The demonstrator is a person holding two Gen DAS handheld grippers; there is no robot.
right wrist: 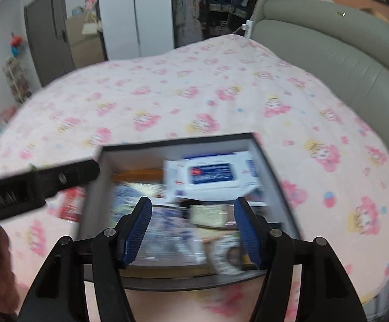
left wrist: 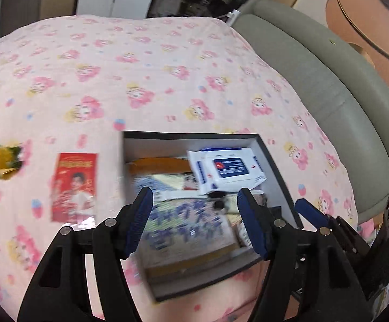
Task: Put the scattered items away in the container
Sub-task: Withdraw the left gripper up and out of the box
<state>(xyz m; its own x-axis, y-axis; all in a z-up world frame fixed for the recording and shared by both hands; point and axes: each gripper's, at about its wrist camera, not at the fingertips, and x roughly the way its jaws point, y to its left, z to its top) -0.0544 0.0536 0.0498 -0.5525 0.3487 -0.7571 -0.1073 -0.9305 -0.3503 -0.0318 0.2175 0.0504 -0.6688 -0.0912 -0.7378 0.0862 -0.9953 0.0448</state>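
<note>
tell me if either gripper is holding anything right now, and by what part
Nothing is held. The left gripper and right gripper are both open above the box, with nothing between their fingers.

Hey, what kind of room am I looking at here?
Most likely a bedroom. A bed with a pink cartoon-print quilt and a grey padded headboard fills the view, and an open closet with hanging clothes stands behind it.
</note>
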